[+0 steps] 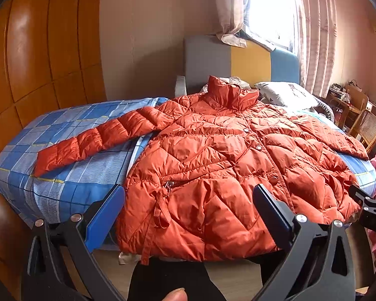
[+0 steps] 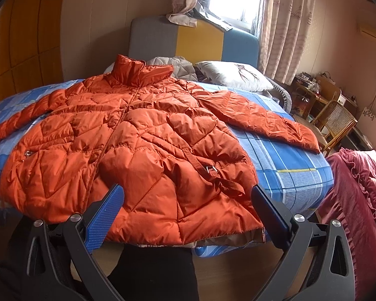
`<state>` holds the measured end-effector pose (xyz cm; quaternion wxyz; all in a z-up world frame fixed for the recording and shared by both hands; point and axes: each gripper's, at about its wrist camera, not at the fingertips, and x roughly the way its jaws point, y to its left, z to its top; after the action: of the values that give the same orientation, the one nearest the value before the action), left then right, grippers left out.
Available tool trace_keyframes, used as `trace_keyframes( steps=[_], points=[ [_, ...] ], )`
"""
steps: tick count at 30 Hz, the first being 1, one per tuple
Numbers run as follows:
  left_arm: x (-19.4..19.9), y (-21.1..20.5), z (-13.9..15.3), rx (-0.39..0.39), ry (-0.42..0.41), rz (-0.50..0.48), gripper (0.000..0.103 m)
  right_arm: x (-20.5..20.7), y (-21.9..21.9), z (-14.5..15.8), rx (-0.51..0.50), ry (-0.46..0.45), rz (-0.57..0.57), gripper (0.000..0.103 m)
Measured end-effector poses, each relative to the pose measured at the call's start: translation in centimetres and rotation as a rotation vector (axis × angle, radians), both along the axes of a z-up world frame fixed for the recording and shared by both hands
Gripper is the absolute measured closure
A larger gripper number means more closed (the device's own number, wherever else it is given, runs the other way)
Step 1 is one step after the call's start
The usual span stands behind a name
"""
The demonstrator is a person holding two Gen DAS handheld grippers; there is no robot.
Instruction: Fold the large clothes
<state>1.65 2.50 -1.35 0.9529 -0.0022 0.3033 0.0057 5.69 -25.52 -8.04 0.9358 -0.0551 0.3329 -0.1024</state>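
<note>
An orange quilted puffer jacket (image 1: 213, 160) (image 2: 137, 135) lies face up and buttoned on a bed with a blue checked sheet (image 1: 70, 175) (image 2: 288, 170). Its collar points toward the headboard and both sleeves are spread out sideways. The hem hangs over the bed's near edge. My left gripper (image 1: 188, 210) is open, hovering just before the hem on the jacket's left half, holding nothing. My right gripper (image 2: 186, 210) is also open and empty, above the hem on the jacket's right half. The right gripper's black frame (image 1: 371, 205) shows at the right edge of the left wrist view.
A grey, yellow and blue headboard (image 1: 238, 60) stands under a curtained window. A pillow (image 2: 235, 75) lies near it. A wooden wardrobe (image 1: 37, 50) lines the left side. A dark red ruffled blanket (image 2: 363, 195), a wicker chair (image 2: 338, 123) and a cluttered desk are on the right. The person's dark-clothed legs (image 2: 153, 273) show below.
</note>
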Motion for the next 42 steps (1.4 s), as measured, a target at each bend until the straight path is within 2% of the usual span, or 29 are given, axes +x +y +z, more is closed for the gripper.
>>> trace_keyframes(
  steps=[19,32,35,39,42],
  points=[
    [-0.2,-0.2,0.4,0.012,-0.023,-0.008,0.002,0.0,-0.1,0.1,-0.014,-0.008,-0.001,0.003],
    [0.5,0.9,-0.2,-0.023,-0.004,0.021,0.002,0.7,-1.1,-0.4,-0.037,0.000,-0.031,0.003],
    [1.3,1.3,-1.1,-0.027,0.022,0.027,0.002,1.4,-2.3,-0.7,-0.012,0.017,-0.051,0.003],
    [2.9,2.0,-2.2,-0.044,0.067,0.039,0.002,3.1,-6.9,-0.9,0.136,0.047,-0.140,0.003],
    [4.7,2.1,-2.7,-0.048,0.105,0.022,0.002,4.7,-10.7,-1.1,0.194,0.047,-0.217,0.003]
  ],
)
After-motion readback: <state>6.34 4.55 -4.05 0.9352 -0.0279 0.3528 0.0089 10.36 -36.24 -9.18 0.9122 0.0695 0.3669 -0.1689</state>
